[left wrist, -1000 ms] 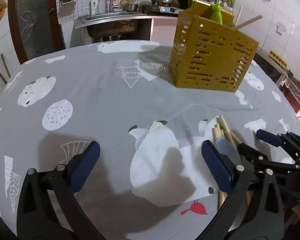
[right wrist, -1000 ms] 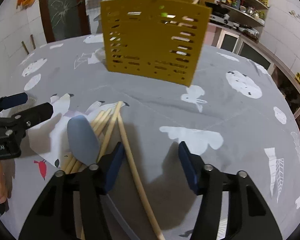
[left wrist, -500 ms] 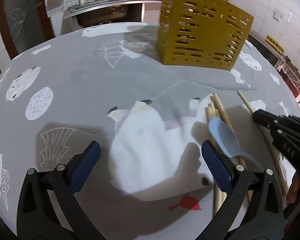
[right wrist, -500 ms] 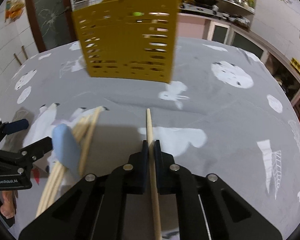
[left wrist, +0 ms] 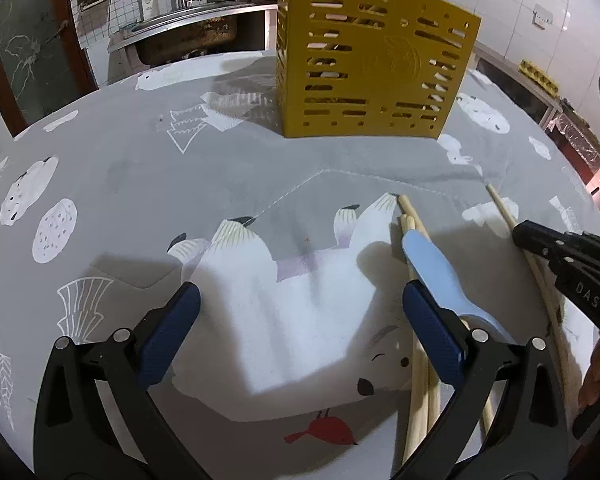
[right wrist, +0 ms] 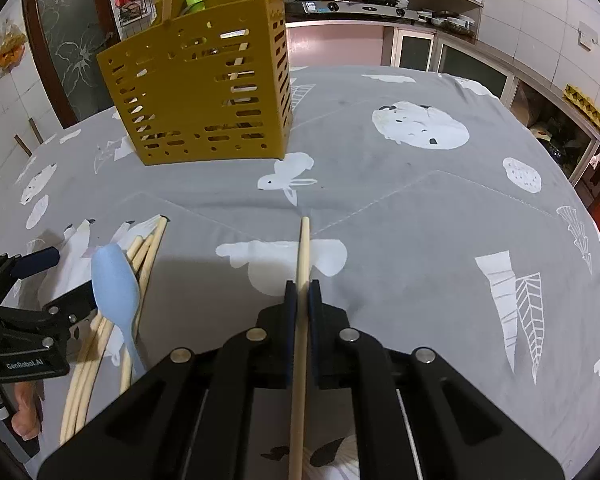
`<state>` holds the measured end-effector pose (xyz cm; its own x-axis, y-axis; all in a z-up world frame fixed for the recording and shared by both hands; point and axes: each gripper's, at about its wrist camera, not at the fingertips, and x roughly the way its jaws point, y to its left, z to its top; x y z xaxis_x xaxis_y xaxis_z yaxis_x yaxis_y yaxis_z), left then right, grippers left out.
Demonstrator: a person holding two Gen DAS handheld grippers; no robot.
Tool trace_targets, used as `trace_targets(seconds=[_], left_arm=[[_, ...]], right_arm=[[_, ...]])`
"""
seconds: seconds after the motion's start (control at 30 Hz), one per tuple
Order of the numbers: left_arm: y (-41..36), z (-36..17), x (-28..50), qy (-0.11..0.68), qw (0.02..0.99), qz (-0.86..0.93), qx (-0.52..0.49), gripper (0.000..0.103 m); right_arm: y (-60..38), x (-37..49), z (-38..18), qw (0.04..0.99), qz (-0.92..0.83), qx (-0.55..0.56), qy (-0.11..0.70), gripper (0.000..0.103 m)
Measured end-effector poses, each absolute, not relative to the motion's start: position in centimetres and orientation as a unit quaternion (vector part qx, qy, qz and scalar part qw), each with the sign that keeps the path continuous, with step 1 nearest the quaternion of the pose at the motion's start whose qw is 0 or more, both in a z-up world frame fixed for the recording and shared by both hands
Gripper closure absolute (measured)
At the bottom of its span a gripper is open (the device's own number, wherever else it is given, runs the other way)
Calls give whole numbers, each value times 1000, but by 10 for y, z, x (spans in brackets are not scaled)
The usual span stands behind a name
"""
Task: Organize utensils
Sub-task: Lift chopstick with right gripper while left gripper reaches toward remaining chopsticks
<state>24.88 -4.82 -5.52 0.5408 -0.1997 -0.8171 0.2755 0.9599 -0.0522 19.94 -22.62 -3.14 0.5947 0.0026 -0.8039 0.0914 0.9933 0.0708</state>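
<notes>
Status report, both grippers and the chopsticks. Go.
Right gripper shut on one chopstick. Left gripper open, empty, beside the blue spoon and loose chopsticks. Yellow holder ahead, path clear.

Your two handheld grippers, the left gripper (left wrist: pixel 300 336) and the right gripper (right wrist: pixel 302 300), are matte black plastic frames with angular cut-out arms, round silver pivot screws, ribbed dark-blue fingertip pads (left wrist: pixel 432 340), and white lettering reading "GenRobot.AI" and "DAS" on their sides.
</notes>
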Motion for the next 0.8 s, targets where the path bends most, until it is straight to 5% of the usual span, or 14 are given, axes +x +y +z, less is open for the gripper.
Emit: trace_targets(seconds=[0.8], left_arm=[[-85,-60,257,472,867,-147,64,11]], right_arm=[[-236,210,-30,887,-35,59,456,95]])
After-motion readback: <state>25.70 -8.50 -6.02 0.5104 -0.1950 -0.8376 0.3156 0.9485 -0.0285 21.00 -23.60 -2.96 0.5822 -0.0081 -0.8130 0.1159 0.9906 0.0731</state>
